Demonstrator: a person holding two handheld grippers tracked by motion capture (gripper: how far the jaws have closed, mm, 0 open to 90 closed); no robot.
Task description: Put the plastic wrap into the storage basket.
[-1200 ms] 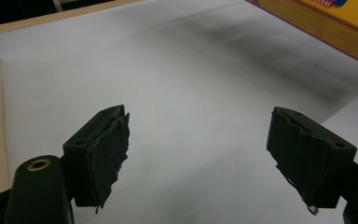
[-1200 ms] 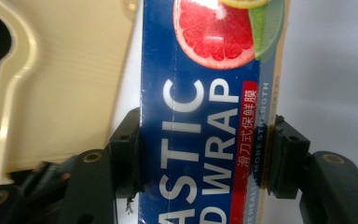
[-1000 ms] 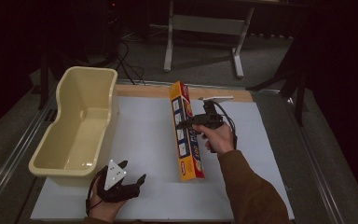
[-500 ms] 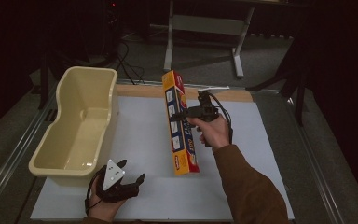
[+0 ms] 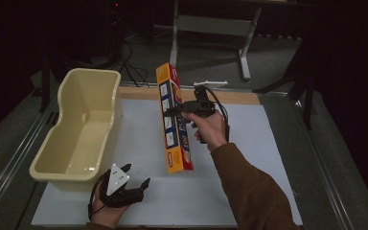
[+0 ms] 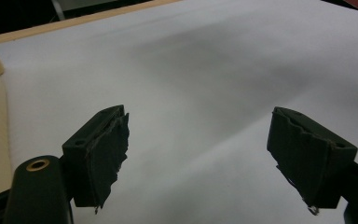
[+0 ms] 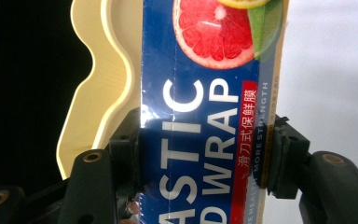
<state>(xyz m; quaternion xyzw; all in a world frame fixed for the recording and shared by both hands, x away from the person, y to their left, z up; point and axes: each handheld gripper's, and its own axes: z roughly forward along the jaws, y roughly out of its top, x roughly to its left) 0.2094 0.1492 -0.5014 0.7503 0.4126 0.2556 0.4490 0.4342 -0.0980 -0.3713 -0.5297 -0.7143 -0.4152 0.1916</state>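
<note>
A long plastic wrap box (image 5: 174, 120), orange-edged with a blue face (image 7: 200, 116), hangs tilted above the white mat, lifted off it. My right gripper (image 5: 181, 109) is shut on the box across its width; both black jaws press its long sides in the right gripper view. A cream plastic tub (image 5: 79, 129) stands at the left of the mat, and its wavy rim (image 7: 93, 88) shows behind the box. My left gripper (image 5: 136, 184) rests low at the mat's front left, near the tub's front corner. It is open (image 6: 200, 154), with bare white mat between its jaws.
The white mat (image 5: 268, 158) covers a wooden table whose bare strip (image 5: 235, 97) runs along the far edge. A small white item (image 5: 211, 83) lies beyond that edge. A grey metal stand (image 5: 211, 26) and dark cables (image 5: 124, 62) sit on the floor behind.
My right gripper has lifted the plastic wrap box off the mat and carried it left, toward the tub, tilting it more upright. The left gripper has stayed put.
</note>
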